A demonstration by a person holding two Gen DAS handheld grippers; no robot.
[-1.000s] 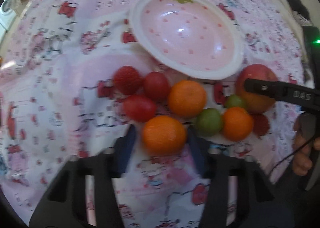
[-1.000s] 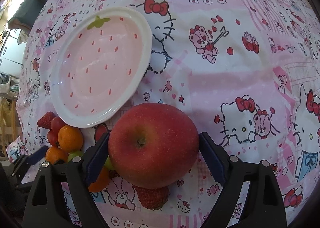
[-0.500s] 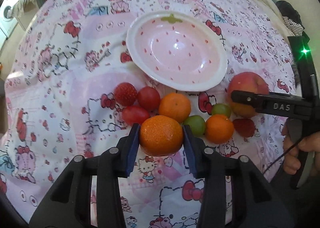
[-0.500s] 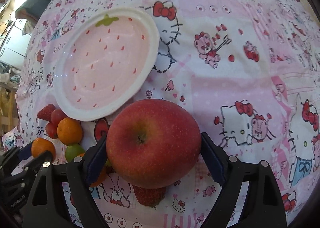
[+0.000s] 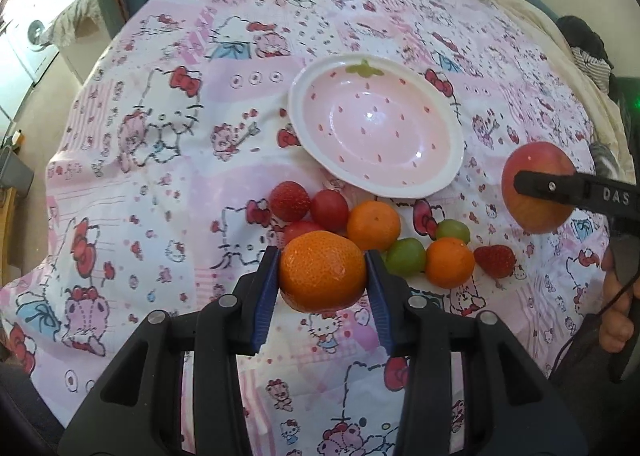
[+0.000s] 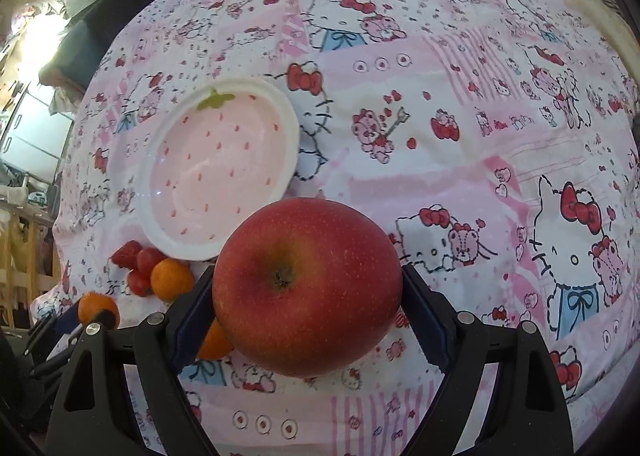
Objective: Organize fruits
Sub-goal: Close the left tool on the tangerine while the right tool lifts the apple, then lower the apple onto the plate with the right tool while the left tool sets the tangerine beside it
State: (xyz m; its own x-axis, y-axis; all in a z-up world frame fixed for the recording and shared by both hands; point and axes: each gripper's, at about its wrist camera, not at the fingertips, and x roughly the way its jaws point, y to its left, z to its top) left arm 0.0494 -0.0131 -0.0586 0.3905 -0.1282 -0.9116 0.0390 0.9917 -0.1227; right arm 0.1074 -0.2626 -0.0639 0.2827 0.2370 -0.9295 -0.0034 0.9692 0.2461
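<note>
1. Left wrist view: the left gripper (image 5: 323,276) has both blue-padded jaws pressed against the sides of a mandarin (image 5: 322,271), which is held clear above the Hello Kitty tablecloth (image 5: 160,159).
2. Beyond the held mandarin lies a cluster of fruit on the cloth: a strawberry (image 5: 289,200) at far left, two cherry tomatoes (image 5: 329,209) just right of it, a second mandarin (image 5: 373,225), two green grapes (image 5: 405,256), a third mandarin (image 5: 450,262), and another strawberry (image 5: 495,260) at the right end.
3. Several of these fruits touch one another; the right-end strawberry lies just beside the third mandarin.
4. A pink strawberry-pattern bowl (image 5: 376,126) with a white rim sits on the cloth just beyond the cluster, holding no fruit.
5. At right in the same view, the right gripper (image 5: 540,185) holds a red apple (image 5: 536,175) off the cloth; one black finger crosses the apple's front, and part of the person's hand (image 5: 618,316) shows at the right edge.
6. Right wrist view: the right gripper (image 6: 307,292) is clamped on the apple (image 6: 307,287), a jaw against each side, the stem dimple facing the camera.
7. In this view the bowl (image 6: 218,171) lies far left of the apple, with the fruit cluster near left of it and the left gripper's mandarin (image 6: 96,306) at the left edge.
</note>
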